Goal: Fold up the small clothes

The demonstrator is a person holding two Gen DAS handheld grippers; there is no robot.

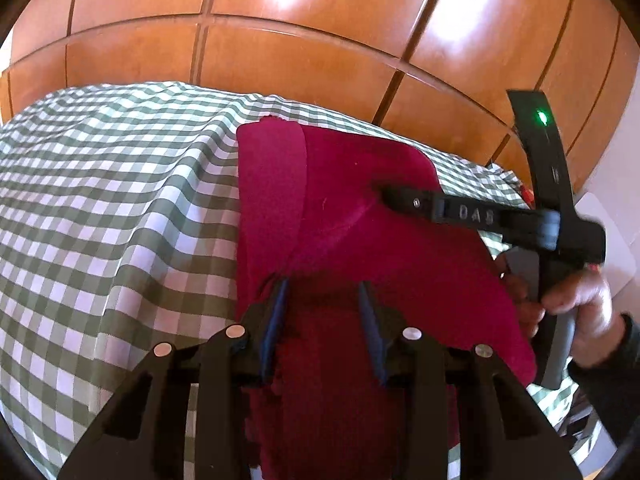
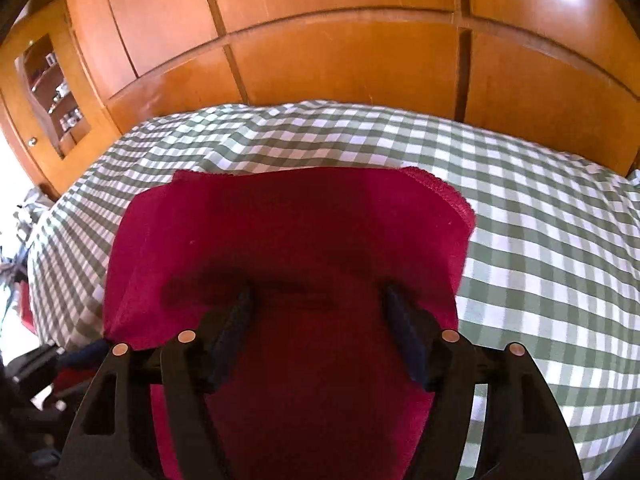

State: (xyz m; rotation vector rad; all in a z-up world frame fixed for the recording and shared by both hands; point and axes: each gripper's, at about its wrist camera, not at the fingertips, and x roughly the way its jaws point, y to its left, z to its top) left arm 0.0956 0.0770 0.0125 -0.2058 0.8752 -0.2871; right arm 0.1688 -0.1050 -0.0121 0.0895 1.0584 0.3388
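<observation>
A dark red cloth (image 1: 360,168) lies on the green and white checked tablecloth (image 1: 100,200), its near part hanging toward the camera. My left gripper (image 1: 322,288) is closed on a bunch of it at the near edge, and a frayed corner sticks out beside the left finger. My right gripper (image 1: 384,194) comes in from the right and its tip touches a crease in the cloth. In the right wrist view the same gripper (image 2: 318,300) stands wide open over the red cloth (image 2: 288,224), nothing pinched between its fingers.
Glossy wooden cupboard panels (image 1: 280,60) rise right behind the table. A glass-fronted cabinet (image 2: 48,92) stands at the far left. A person's hand (image 1: 580,300) grips the right gripper's handle. Bare checked tablecloth (image 2: 520,240) spreads to the cloth's right.
</observation>
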